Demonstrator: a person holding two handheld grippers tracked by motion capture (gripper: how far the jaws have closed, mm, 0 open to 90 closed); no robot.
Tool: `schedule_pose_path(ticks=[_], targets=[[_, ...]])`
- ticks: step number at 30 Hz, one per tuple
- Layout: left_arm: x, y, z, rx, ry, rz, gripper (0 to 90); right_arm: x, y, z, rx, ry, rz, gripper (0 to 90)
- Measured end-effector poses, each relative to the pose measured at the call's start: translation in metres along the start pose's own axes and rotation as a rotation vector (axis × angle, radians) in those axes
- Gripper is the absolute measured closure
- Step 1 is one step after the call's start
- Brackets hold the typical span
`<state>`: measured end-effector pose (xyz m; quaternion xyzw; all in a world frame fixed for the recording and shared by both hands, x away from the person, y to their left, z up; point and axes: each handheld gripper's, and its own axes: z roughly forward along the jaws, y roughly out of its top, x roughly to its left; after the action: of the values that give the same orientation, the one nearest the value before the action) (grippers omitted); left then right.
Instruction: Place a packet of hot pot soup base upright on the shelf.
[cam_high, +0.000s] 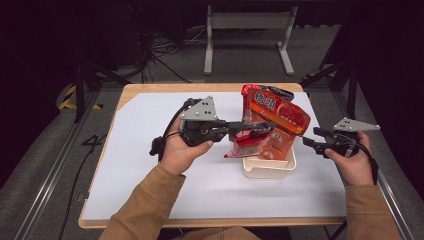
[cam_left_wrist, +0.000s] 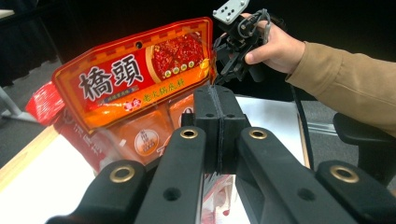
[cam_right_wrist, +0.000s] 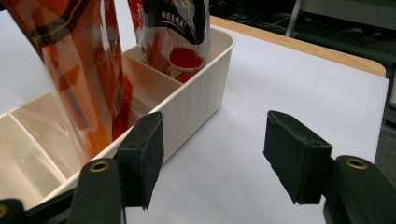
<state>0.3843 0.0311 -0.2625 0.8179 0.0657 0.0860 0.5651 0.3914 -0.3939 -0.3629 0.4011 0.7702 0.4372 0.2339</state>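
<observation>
A white divided box (cam_high: 270, 171) stands on the table right of centre, with several sauce pouches upright in it. The big orange pouch (cam_high: 281, 117) leans at the back; it also faces the left gripper view (cam_left_wrist: 135, 79). My left gripper (cam_high: 269, 127) reaches in from the left, shut on the thin edge of a red pouch (cam_high: 240, 142) that hangs tilted over the box's left rim. Clear plastic with red shows under its pads (cam_left_wrist: 217, 126). My right gripper (cam_high: 306, 138) is open just right of the box (cam_right_wrist: 196, 107), with bare table between its pads (cam_right_wrist: 299, 163).
A white sheet (cam_high: 150, 150) covers the wooden table, with free room left of and in front of the box. A dark pouch (cam_right_wrist: 175, 28) stands in the box's far compartment. Metal stand legs (cam_high: 247, 30) and cables lie on the floor beyond.
</observation>
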Motion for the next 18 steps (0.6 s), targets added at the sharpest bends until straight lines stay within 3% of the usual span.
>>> schedule_pose_path(ticks=[18], targets=[[0.001,0.004,0.034,-0.062,-0.049,0.020,90.0,-0.003,-0.003,-0.003,-0.005,0.005,0.007,39.3]])
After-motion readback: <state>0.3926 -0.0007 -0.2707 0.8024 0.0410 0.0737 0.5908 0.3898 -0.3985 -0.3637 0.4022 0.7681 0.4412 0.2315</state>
